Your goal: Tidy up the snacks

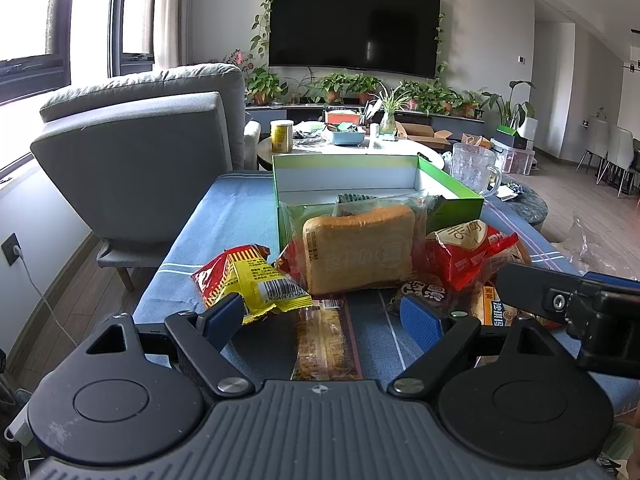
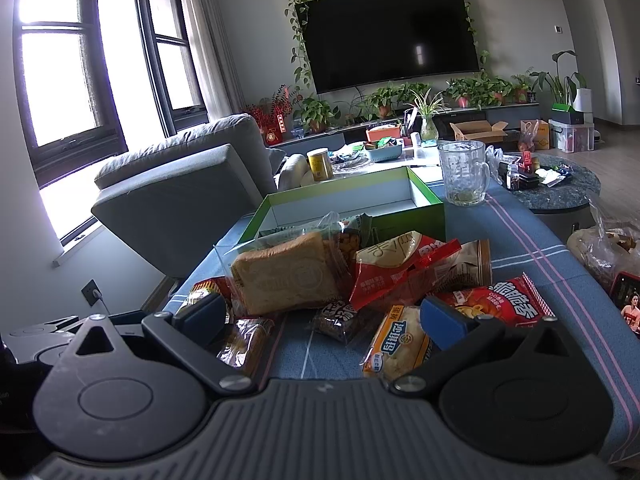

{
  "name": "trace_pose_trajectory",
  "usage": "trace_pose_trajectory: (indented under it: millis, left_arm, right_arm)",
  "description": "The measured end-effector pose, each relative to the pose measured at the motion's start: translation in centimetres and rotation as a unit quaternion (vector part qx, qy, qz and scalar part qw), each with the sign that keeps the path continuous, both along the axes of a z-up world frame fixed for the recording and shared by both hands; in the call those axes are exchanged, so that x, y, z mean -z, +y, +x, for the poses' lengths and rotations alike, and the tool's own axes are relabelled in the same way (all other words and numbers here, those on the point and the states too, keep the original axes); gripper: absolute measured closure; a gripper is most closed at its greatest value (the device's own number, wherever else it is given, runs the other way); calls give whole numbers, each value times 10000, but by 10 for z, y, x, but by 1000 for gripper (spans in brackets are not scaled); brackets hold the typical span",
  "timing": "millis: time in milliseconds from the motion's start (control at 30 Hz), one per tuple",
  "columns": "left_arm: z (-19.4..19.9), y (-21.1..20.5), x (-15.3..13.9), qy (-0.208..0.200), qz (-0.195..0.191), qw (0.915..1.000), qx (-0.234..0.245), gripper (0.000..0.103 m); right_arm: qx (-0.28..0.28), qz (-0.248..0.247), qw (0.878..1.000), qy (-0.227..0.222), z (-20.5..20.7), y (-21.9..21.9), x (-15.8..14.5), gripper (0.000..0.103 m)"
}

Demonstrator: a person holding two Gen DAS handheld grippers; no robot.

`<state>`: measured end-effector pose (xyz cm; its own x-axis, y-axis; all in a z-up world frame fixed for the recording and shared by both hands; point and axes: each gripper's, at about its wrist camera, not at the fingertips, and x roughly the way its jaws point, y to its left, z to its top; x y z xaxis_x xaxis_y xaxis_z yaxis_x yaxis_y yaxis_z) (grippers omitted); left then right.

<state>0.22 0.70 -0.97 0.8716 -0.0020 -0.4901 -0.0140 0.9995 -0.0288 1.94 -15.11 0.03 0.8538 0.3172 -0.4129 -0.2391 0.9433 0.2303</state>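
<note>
blue striped tablecloth (image 1: pixel 224 216), green box (image 1: pixel 456 196), grey armchair (image 1: pixel 136 152), wall tv (image 1: pixel 354 24)

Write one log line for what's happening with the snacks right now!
phase: start | left tool: open, empty | right tool: open, empty | snack packets: piled on blue cloth | green box: open behind pile

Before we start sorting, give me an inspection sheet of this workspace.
Surface: blue striped cloth covers the table.
Job's things: green box open, nearly empty; snack packets piled before it, among them a bread packet, a yellow-red packet and a red packet.
Clutter: glass mug beside the box.
Grippers: left gripper and right gripper, jaws open, empty.
Cables: white cable plugged into the wall socket.
Surroundings: grey armchair, wall television, potted plants.
</note>
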Motion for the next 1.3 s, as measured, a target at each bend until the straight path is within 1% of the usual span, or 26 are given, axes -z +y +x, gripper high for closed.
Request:
trace_pose_trajectory:
  millis: [800, 1100, 1300]
  left_arm:
    - [5, 3, 1, 97, 44, 9999, -70, 18]
    - [10, 16, 1, 97, -49, 9995, -300, 18]
    - [13, 21, 5, 149, -57, 9992, -356, 18]
  right_arm:
    - [-37, -5, 10000, 79, 4, 2, 4, 19]
    - [-72, -25, 9999, 135, 5, 3, 5, 19]
    - [-136, -51, 9997, 192, 9, 7, 8, 19]
